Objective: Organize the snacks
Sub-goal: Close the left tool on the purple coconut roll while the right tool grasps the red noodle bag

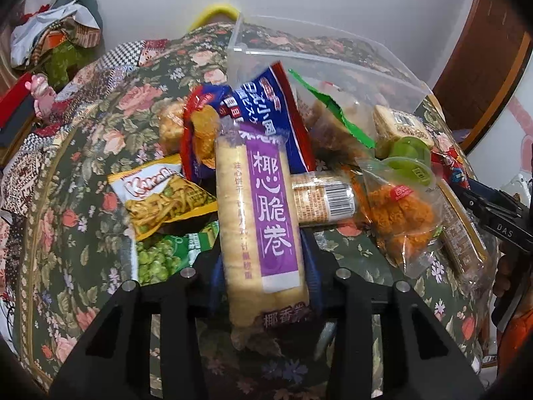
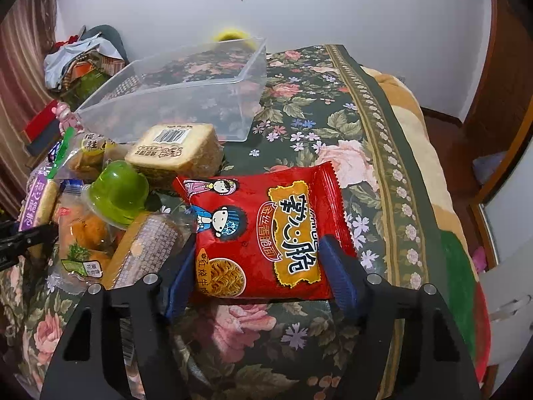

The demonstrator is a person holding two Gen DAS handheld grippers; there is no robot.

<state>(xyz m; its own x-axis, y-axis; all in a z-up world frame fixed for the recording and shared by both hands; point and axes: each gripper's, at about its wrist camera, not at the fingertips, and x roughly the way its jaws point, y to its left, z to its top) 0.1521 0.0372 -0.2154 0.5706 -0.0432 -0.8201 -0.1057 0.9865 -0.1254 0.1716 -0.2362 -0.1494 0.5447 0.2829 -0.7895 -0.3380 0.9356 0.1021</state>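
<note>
Nearest each camera, a gripper has its blue pads on either side of a packet. Left gripper (image 1: pixel 266 276): pinching the wafer roll packet (image 1: pixel 263 220) with the purple label near its lower end, the packet's long axis running straight ahead along the fingers and its far end pointing toward the clear bin (image 1: pixel 319 66). Right gripper (image 2: pixel 260 273): pads set against both side edges of the red noodle packet (image 2: pixel 266 230), apparently gripping it; whether the packet is lifted off the floral cloth (image 2: pixel 333 116) cannot be told. Middle distance: the unsorted heap, including a green jelly cup (image 2: pixel 118 193), a square cracker block (image 2: pixel 176 151), a bag of orange fried pieces (image 1: pixel 399 213), a yellow pea snack bag (image 1: pixel 160 196) and a blue biscuit bag (image 1: pixel 263 110). Farther back: the clear bin, standing on the table behind the heap and seemingly without contents. From the right gripper the bin lies ahead and to the left; from the left gripper, ahead and slightly right beyond the pile. Judged nearer: the left packet, already aimed at the bin.
</note>
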